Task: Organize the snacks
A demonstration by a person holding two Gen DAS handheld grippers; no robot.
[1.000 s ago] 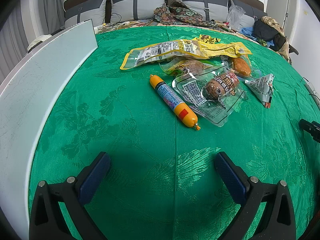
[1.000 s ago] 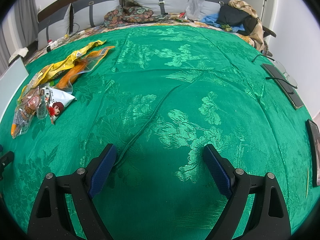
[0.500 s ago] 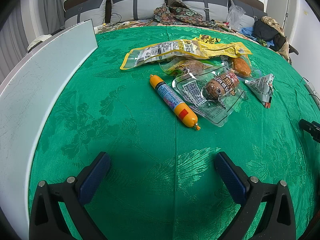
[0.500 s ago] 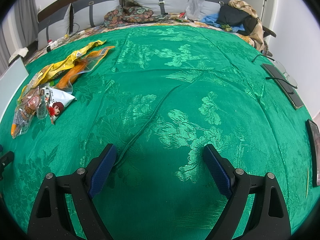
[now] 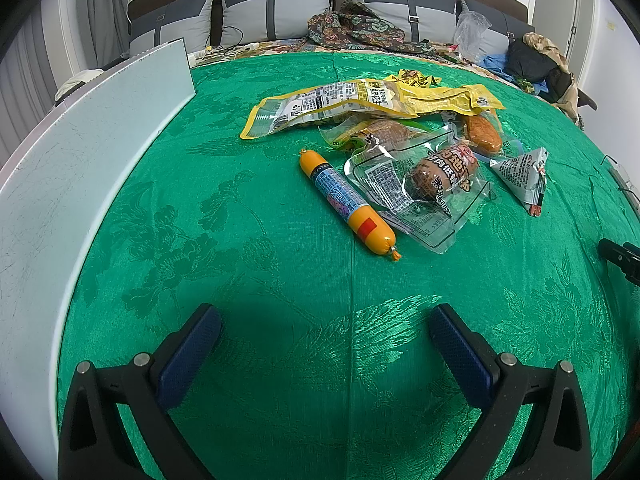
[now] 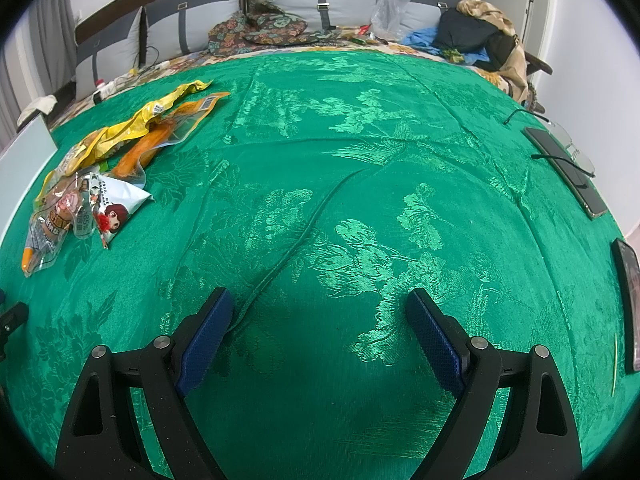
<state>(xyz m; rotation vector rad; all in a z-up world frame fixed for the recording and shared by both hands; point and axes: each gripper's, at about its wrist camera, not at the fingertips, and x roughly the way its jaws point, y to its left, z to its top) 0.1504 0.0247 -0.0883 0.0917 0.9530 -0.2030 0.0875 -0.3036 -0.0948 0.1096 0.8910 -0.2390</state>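
A green floral-brocade cloth [image 5: 248, 280] covers the bed, grey pillows [image 5: 276, 8] behind. From the white board [image 5: 80, 168] rightward: one orange sausage stick [image 5: 346, 207], five packets (overlapping) [image 5: 416, 184]. Nothing has shifted. Left hand-held gripper [image 5: 324, 338] and right hand-held gripper [image 6: 318, 322] hover spread, empty.

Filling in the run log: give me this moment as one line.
left claw: open, empty | right claw: open, empty | snack pile: untouched on green cloth | orange sausage: nearest left claw

Both wrist views look low across the green cloth [image 5: 280, 360], sharing the snack pile [image 6: 92, 184].
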